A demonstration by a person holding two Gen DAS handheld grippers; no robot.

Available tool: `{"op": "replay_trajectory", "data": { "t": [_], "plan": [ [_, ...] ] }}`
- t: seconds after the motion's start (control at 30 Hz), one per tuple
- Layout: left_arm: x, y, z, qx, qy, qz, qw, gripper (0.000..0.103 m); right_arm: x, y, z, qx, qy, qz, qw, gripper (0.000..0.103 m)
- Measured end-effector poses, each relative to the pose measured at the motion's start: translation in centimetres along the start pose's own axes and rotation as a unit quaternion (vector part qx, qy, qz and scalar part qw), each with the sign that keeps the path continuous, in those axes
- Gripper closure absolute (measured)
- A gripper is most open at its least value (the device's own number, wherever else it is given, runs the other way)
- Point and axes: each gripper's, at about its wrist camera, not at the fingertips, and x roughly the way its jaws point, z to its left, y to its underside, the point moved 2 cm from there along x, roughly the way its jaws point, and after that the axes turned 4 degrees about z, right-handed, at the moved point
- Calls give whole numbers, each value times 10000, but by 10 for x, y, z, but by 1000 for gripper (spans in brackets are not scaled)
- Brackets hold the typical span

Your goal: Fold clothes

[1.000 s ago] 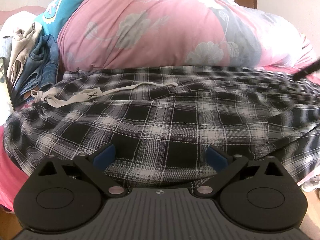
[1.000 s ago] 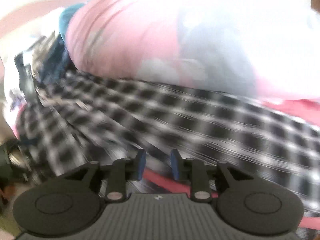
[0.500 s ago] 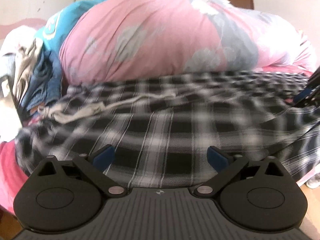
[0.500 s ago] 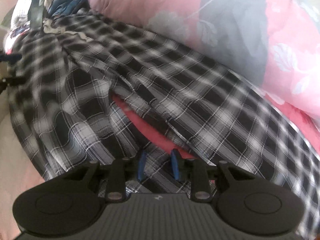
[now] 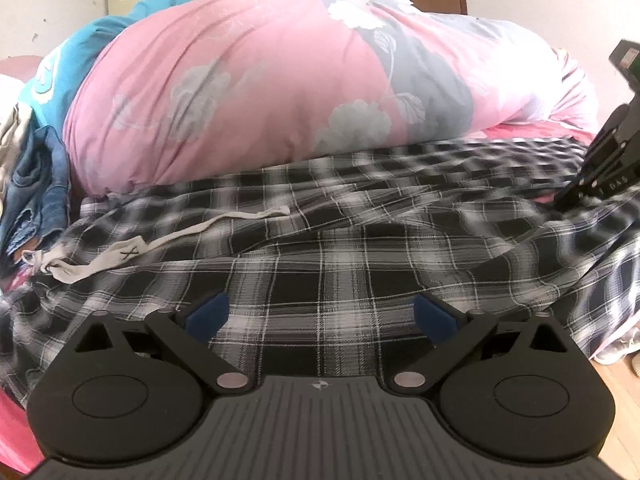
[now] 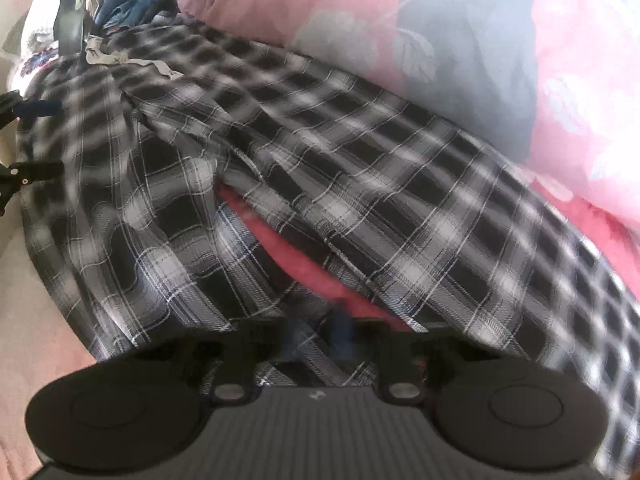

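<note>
While the plaid garment (image 5: 328, 248) lies spread flat across the bed, blk/white check w/ a pale drawstring (image 5: 160, 240) trailing over its left part, things run like this from left to right. Far left in the left wrist view: a heap of clothes, incl. blue denim (image 5: 40, 184), piled at the garment's edge. Just beside it sits a teal cushion (image 5: 76, 64), then a big pink floral duvet (image 5: 248, 92) bunched up behind the plaid, touching its far edge. Left gripper (image 5: 320, 316) hangs over the near part of the cloth, jaws spread wide, blue pads well apart, nothing between them; can't tell if it touches the fabric. Far right of that view, the right gripper (image 5: 576, 196) comes in tilted, tip down on the plaid's right side.

In the right wrist view, the left gripper's fingers (image 6: 36, 108) show at the left edge, apart. Centre: a gap betw. two plaid layers exposes the red-pink sheet (image 6: 280, 240). Right gripper (image 6: 320, 336) is blurred, jaws brought together, plaid bunched at the pads, so it looks clamped on a fold of the garment's near edge. Duvet fills the upper right.
</note>
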Motion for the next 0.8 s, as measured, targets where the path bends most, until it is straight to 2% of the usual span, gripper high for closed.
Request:
{"op": "replay_trajectory", "data": {
  "t": [0.13,0.37,0.57,0.8],
  "plan": [
    [2,1,4,-46,-33,33,10000,3,-2,-1,4,-14,353,-178,9992,103],
    [5,3,10,-151,-48,149,9998,3,9,3,7,127,603,-171,9980,103],
    [1,2,15,-207,-41,61,9998,3,14,3,11,246,811,-168,9963,102],
    [1,3,22,-428,-127,95,9990,3,-7,3,2,1089,610,-343,9916,99]
  ]
}}
